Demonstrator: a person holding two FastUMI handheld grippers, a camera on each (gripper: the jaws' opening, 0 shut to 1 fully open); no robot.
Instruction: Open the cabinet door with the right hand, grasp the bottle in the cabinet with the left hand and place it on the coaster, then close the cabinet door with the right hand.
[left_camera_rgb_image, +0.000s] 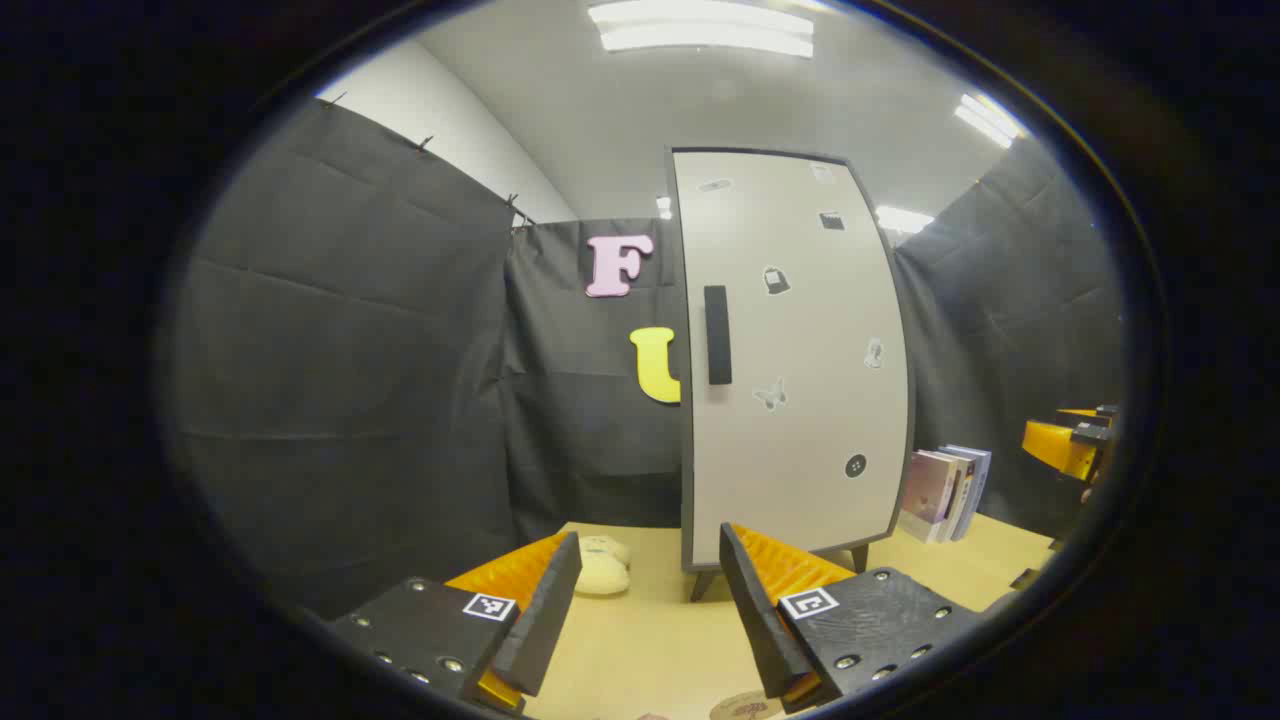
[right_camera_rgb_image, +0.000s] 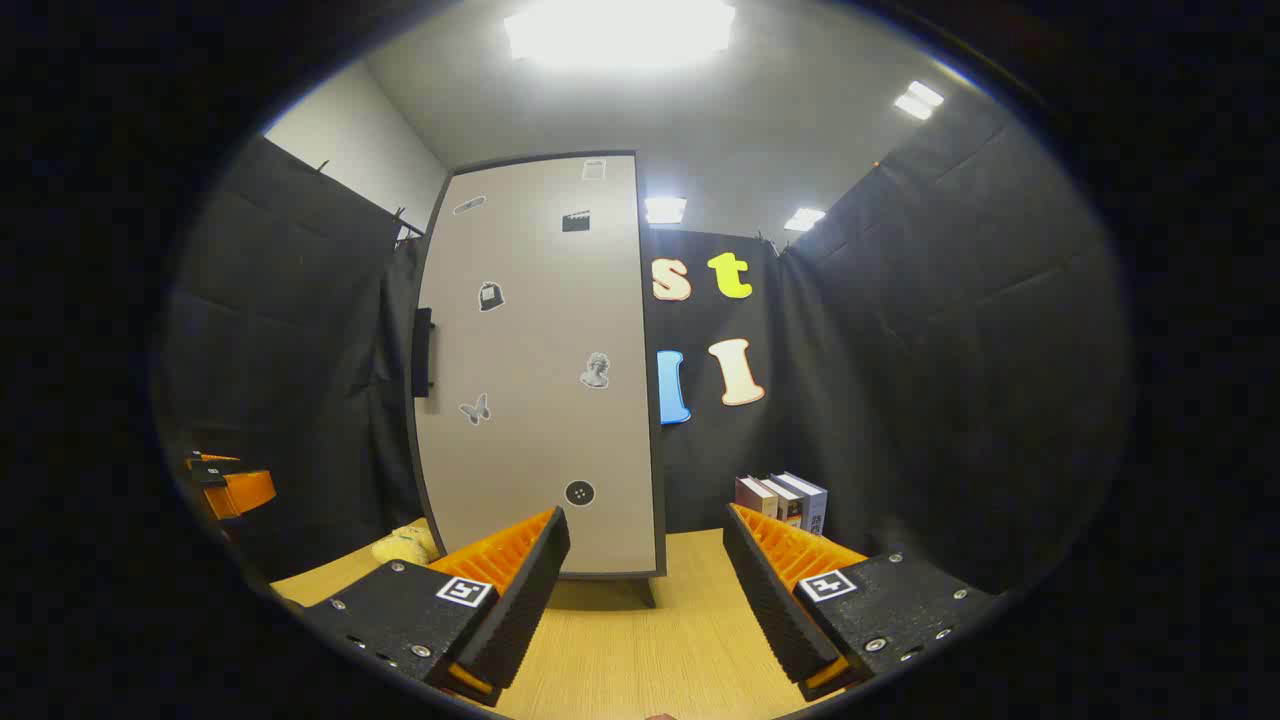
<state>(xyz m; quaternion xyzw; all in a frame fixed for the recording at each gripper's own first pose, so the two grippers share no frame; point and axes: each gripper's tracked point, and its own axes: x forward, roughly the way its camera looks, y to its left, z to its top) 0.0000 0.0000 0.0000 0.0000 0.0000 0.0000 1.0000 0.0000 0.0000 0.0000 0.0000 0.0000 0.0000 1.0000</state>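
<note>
Cabinet door (left_camera_rgb_image: 790, 360) closed; both grippers' jaws wide apart, empty.

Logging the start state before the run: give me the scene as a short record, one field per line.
cabinet door: shut, stickers on its front
door handle: dark vertical bar near the door's left edge
left gripper: open, holding nothing, aimed at the cabinet
right gripper: open, holding nothing, facing the door
bottle: hidden, cannot be confirmed
coaster: round disc on the table near the left gripper
books: standing upright right of the cabinet
table: light wood
</note>
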